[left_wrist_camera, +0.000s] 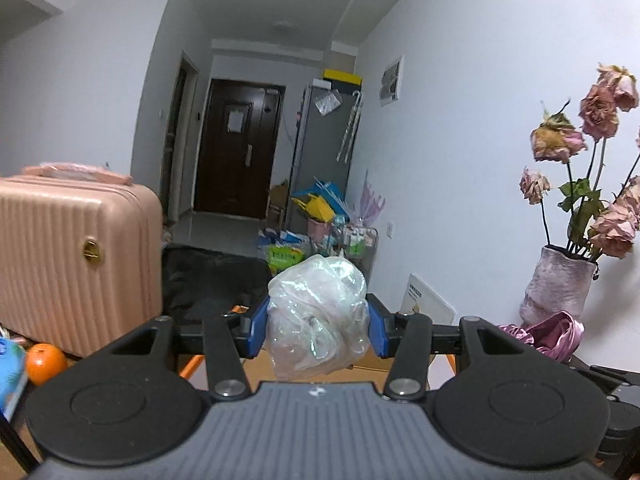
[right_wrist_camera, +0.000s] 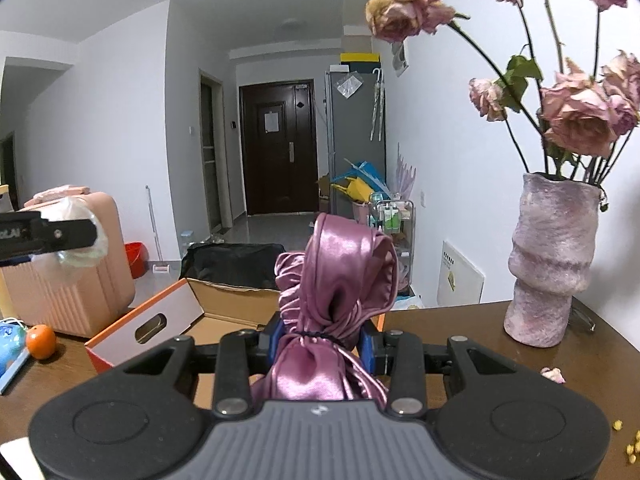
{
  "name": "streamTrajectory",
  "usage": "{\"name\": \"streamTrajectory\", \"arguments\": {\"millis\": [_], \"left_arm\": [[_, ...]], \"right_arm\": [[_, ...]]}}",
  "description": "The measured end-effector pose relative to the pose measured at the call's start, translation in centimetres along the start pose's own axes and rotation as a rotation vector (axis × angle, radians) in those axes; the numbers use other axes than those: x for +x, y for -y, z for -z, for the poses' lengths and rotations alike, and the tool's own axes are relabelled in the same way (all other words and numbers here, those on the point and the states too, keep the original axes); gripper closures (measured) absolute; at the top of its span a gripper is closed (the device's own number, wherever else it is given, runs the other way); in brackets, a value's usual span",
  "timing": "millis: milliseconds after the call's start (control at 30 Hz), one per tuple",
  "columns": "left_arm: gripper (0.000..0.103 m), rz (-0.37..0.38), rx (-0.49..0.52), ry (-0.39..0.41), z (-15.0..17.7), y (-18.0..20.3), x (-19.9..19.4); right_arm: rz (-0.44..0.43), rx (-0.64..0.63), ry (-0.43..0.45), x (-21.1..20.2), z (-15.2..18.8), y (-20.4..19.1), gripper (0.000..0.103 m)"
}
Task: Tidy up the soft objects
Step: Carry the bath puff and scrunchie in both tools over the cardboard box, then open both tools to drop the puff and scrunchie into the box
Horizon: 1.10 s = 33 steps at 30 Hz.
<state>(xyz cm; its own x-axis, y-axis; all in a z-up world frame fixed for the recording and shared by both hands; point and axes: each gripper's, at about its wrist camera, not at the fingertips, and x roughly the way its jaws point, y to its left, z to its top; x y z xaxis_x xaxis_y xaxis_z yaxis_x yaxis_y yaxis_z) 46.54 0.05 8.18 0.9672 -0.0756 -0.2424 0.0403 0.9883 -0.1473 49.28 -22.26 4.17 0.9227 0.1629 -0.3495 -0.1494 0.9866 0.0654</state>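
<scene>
My left gripper is shut on a crumpled clear plastic bag, squeezed between its blue pads and held in the air. In the right wrist view that same plastic bag appears at the far left, with the left gripper's black finger across it. My right gripper is shut on a bunched pink satin cloth tied with a dark band, which rises above the pads. The satin cloth also peeks in at the right of the left wrist view. Below both grippers lies an open cardboard box with orange edges.
A pink vase of dried roses stands on the brown table at the right. A pink suitcase rises at the left with an orange beside it. A black bag lies behind the box. Yellow crumbs dot the table's right edge.
</scene>
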Motion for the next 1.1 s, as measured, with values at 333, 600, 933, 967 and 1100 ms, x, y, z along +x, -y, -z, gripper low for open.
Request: {"name": "streamTrajectory", "arguments": {"millis": [333, 600, 933, 967, 1100], "left_arm": [[0.053, -0.022, 0.012, -0.071, -0.2, 0.4, 6.7], [0.053, -0.043, 0.044, -0.162, 2.0, 0.6, 9.9], [0.053, -0.114, 0.058, -0.227, 3.6, 0.7, 11.7], [0.053, -0.119, 0.052, -0.235, 3.6, 0.6, 11.9], [0.053, -0.152, 0.053, -0.266, 4.0, 0.4, 12.7]], "right_arm": [[0.012, -0.044, -0.063, 4.1, -0.8, -1.1, 0.067], [0.006, -0.051, -0.122, 6.2, 0.5, -1.5, 0.067], [-0.051, -0.059, -0.129, 7.4, 1.3, -2.6, 0.067], [-0.051, -0.062, -0.131, 7.6, 1.3, -2.7, 0.067], [-0.049, -0.065, -0.139, 8.5, 1.3, -2.8, 0.067]]}}
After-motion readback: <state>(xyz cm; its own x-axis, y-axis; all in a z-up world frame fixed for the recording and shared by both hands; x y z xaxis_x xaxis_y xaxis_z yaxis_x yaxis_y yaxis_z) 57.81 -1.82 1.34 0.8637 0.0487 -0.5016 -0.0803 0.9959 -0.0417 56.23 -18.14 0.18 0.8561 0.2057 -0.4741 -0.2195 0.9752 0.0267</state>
